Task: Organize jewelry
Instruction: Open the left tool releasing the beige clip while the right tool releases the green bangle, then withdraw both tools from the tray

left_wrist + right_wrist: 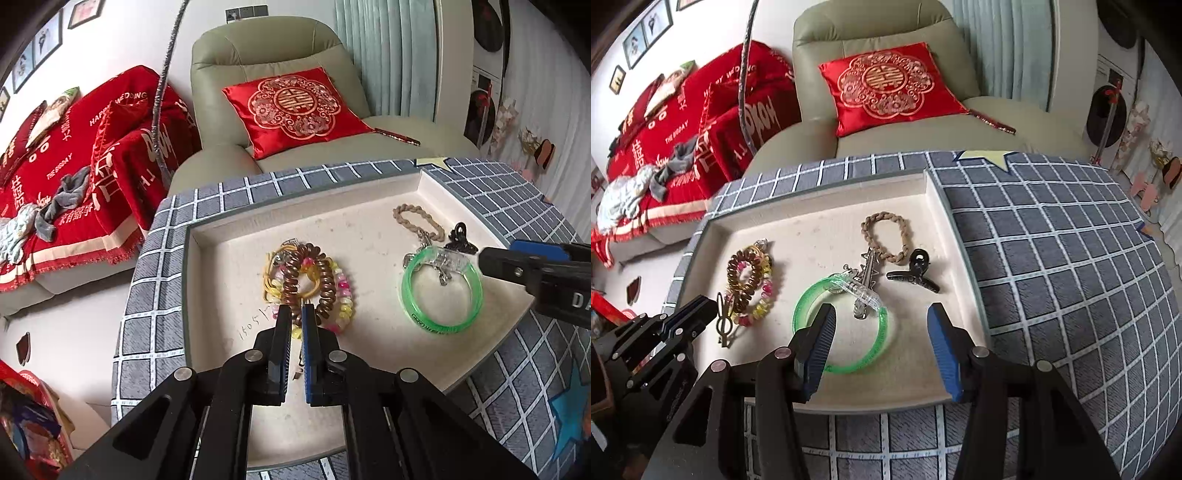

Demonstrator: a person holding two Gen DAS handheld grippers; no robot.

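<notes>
A white tray (pixel 934 192) holds the jewelry. My left gripper (pixel 295 314) is shut on a thin gold clef-shaped pin (pixel 724 325), which hangs from its tips beside a pile of coil hair ties and bead bracelets (pixel 314 280). My right gripper (pixel 882 310) stands open just above a green bangle (pixel 801 310), and its pads touch nothing. A clear clip (pixel 857 290) and a silver clip (pixel 866 277) lie across the bangle's far side. Beyond them lie a braided tan bracelet (pixel 886 218) and a black claw clip (pixel 914 275).
The tray rests on a grey checked cloth (pixel 1052 258) over a round table. Behind stands a green armchair (pixel 273 48) with a red cushion (pixel 295 107). A sofa with red throws (pixel 74 147) is at the left. A thin pole (pixel 162 92) rises near the table's far left.
</notes>
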